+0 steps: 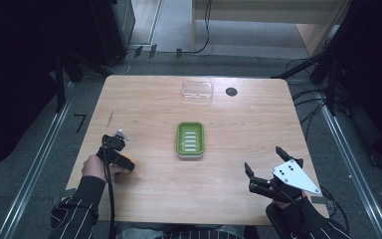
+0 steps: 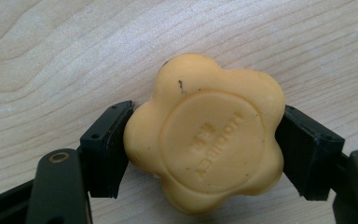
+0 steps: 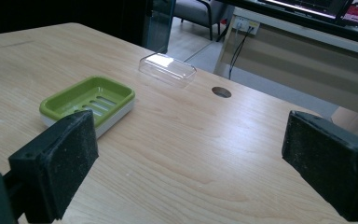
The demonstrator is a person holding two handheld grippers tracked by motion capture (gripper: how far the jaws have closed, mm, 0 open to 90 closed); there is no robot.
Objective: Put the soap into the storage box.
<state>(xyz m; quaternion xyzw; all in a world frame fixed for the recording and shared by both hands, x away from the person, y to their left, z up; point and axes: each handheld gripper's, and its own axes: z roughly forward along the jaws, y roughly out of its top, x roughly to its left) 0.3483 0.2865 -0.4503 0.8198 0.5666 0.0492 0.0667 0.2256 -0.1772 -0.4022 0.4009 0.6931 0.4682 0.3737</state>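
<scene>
High view: the left gripper (image 1: 121, 149) sits at the table's (image 1: 229, 199) near-left; the green soap dish (image 1: 190, 139) lies to its right, slightly farther off, long axis running away from the person, nothing between. The clear lid (image 1: 197, 91) lies beyond.

Left gripper view: jaws clamped on the flower-shaped soap (image 2: 205, 133).

Right gripper view: the right gripper (image 3: 189, 154) gapes empty, the dish ahead-left.

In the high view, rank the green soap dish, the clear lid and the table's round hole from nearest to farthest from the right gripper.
From the right gripper:
1. Green soap dish, mid-table, to its left.
2. Round hole, near the far edge.
3. Clear lid, far edge, left of the hole.
</scene>
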